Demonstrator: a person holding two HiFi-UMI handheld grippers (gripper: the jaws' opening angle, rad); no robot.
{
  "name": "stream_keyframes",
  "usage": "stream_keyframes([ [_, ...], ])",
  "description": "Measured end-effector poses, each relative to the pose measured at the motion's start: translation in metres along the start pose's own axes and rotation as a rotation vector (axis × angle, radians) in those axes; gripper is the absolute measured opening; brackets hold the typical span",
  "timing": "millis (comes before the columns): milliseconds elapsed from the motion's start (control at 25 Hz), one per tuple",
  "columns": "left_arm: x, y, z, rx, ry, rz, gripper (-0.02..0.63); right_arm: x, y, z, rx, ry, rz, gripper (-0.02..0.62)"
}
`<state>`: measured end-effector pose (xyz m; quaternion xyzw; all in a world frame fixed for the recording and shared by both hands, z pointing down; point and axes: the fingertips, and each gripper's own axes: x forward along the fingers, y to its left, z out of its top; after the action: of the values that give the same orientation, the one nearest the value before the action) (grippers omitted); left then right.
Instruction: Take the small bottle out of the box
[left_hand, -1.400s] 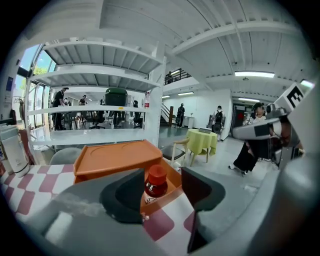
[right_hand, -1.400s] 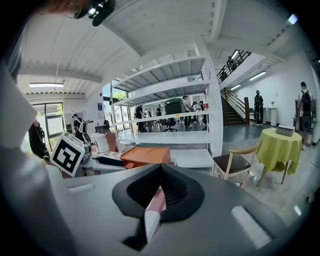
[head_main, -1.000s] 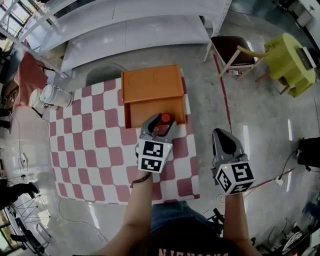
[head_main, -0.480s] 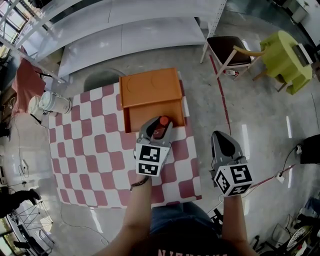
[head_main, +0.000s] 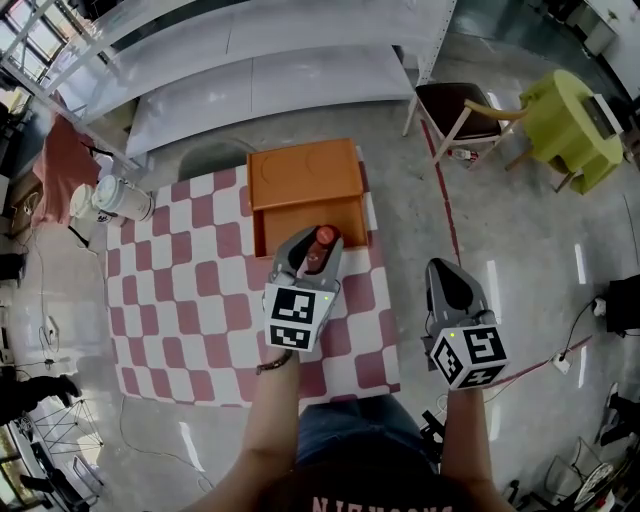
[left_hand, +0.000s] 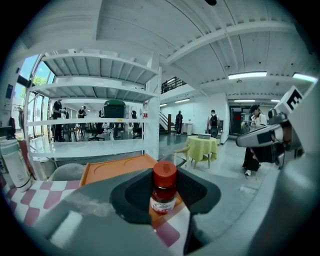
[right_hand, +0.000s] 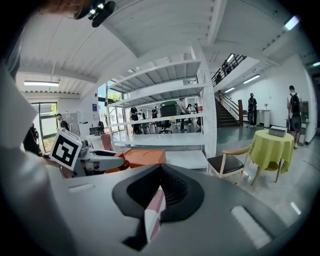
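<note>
**While the left gripper grips the small bottle, the right gripper hangs closed and empty**

As the frames stand, the left gripper (head_main: 312, 250) is clamped on the small bottle (left_hand: 164, 192), and its jaws have just been closing onto it. Both pads press the bottle's sides. The bottle stands upright, with its red cap above the pads and a white label on its lower body.

Position of the bottle: in the head view its cap shows over the near wall of the orange box (head_main: 300, 175). In the left gripper view the box lies behind and below the bottle. Whether the bottle's base has fully cleared the box wall cannot be told from either view.

The box sits at the far edge of the checkered cloth (head_main: 180, 290), its flat lid panel on the far side and the open compartment nearer the person.

The right gripper (head_main: 446, 278) hangs beyond the right edge of the cloth, over the floor and well apart from the box. Its jaws are closed together with nothing between them; only a thin slit of cloth shows beneath the pads.

Other items noted: a white container (head_main: 122, 198) at the far left corner of the cloth, a chair (head_main: 455, 103) and a yellow-green table (head_main: 575, 125) on the floor to the right.
</note>
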<state>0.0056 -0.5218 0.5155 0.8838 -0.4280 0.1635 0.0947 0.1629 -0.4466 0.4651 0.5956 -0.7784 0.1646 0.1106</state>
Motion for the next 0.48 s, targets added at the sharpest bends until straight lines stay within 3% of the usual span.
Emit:
stream_keyframes([
  [480,-0.054,-0.019,0.054,0.021,-0.095,0.102,0.147,-0.046,-0.004,0.033,-0.002,-0.114,0.064,0.002],
])
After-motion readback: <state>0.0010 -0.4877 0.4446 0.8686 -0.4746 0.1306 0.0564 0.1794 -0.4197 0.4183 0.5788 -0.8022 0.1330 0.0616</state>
